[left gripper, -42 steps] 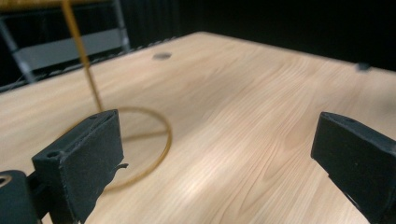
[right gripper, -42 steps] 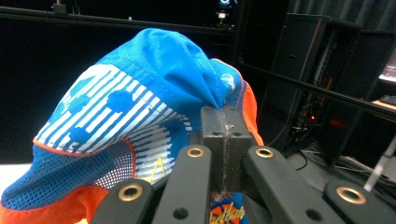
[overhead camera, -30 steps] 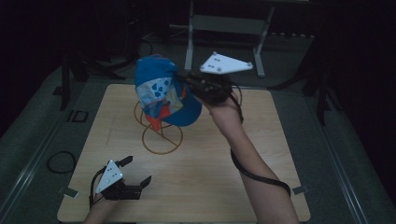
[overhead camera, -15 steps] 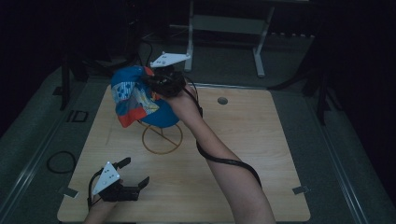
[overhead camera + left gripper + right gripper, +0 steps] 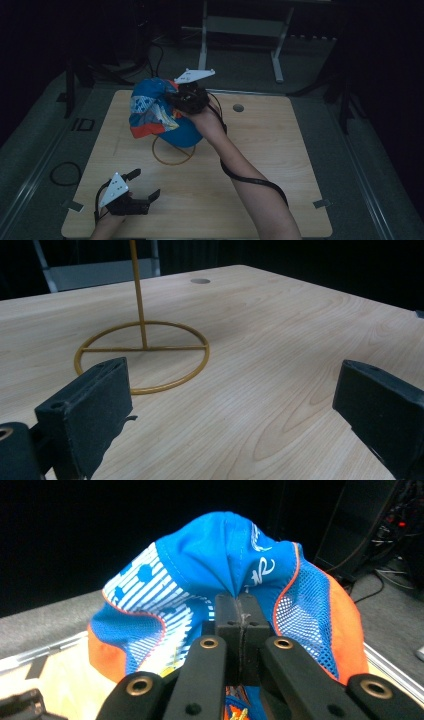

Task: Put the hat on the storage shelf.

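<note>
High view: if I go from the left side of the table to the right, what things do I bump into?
Left gripper → blue cap → right gripper pinching the cap → small round hole in the table.

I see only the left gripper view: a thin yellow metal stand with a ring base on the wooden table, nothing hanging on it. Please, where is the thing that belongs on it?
Observer: The right gripper holds a blue and orange fabric cap with mesh panels, in the air above the far left part of the light wooden table.
Operator: Is the grip firm?
Observer: In the right gripper view the jaws are shut, pinching a fold of the cap's blue cloth.
Operator: Is the cap above the stand?
Observer: In the high view it overlaps the far part of the yellow wire stand's ring base.
</note>
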### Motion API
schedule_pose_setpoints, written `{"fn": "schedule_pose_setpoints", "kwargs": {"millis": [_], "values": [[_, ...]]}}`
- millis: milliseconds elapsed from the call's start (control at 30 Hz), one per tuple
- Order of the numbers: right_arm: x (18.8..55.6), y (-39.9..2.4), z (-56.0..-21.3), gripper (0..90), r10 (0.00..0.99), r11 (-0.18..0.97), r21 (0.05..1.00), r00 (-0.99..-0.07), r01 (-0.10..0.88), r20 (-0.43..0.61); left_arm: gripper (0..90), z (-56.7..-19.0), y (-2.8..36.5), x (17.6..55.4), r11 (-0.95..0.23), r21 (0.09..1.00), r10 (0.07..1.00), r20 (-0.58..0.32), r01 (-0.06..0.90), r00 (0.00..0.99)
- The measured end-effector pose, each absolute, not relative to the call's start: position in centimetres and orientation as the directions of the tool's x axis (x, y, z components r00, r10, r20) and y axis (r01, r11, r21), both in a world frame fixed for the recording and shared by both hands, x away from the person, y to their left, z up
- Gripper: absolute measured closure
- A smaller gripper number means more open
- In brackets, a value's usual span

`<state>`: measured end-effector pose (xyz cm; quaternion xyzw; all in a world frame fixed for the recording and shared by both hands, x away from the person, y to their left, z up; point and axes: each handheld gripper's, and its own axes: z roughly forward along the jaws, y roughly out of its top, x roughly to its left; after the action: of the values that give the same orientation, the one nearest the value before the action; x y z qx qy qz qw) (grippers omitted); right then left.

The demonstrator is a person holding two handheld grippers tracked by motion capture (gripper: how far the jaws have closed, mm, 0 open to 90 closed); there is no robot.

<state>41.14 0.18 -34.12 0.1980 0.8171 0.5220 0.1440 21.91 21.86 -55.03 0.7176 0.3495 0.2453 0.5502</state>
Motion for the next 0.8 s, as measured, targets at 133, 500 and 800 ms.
{"fn": "schedule_pose_setpoints", "kwargs": {"millis": [133,500,800], "values": [[40.8,-0.9,-34.7,90.0,0.472,0.363,0.912,-0.881,0.188,-0.007,2.8,-55.1,21.7,22.0,-0.152,0.960,0.772,-0.032,0.233,0.635],[39.8,-2.9,-36.5,90.0,0.476,0.343,0.919,-0.879,0.196,0.010,2.8,-55.3,21.6,22.0,-0.157,0.958,0.769,-0.034,0.240,0.639],[39.0,-4.2,-37.7,89.6,0.479,0.332,0.921,-0.877,0.205,0.023,2.8,-55.5,21.6,22.1,-0.158,0.956,0.766,-0.040,0.248,0.641]]}}
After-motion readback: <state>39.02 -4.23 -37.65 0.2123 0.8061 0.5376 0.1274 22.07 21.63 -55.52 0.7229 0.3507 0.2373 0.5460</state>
